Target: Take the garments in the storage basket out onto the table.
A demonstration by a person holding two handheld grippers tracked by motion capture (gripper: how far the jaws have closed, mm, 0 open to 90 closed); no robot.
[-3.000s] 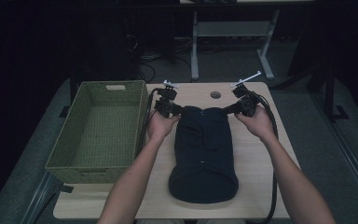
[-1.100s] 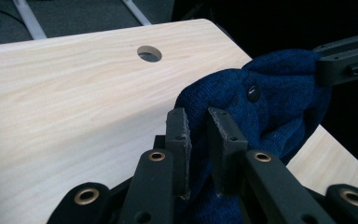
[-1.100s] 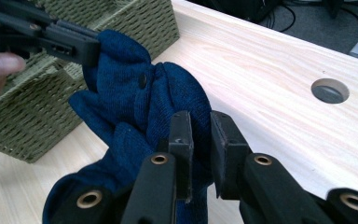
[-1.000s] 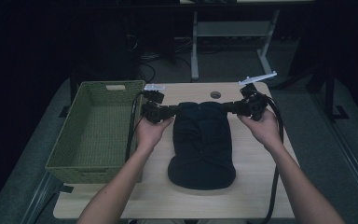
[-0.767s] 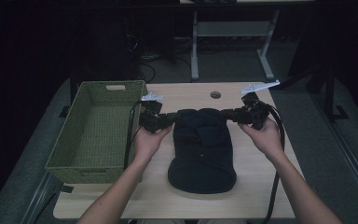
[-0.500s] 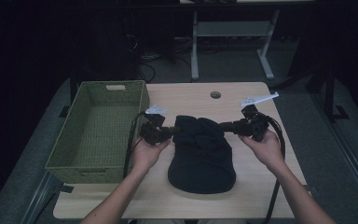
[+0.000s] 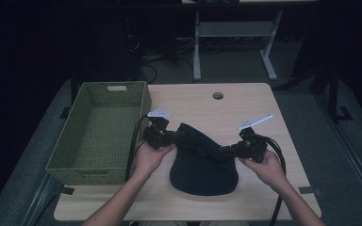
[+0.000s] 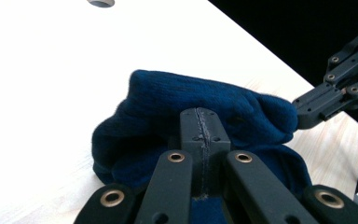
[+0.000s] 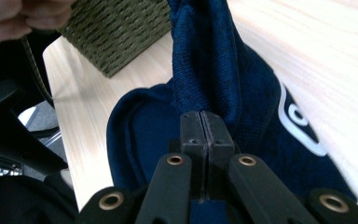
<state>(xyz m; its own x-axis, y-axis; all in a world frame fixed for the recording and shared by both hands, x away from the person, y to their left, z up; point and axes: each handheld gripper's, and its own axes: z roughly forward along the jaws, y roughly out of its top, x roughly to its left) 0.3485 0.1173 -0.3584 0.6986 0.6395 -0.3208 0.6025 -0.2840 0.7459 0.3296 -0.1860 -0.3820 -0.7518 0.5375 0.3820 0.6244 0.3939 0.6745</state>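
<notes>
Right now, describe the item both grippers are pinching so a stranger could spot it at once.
On the pale wooden table, just right of the green woven basket, lies a dark navy knitted garment. The left gripper and right gripper pinch its far edge. It is the one soft fabric thing there, with a white emblem.

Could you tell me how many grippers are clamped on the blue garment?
2. The left gripper pinches the garment at its left top edge; the right gripper pinches its right top edge, both shut on the cloth.
</notes>
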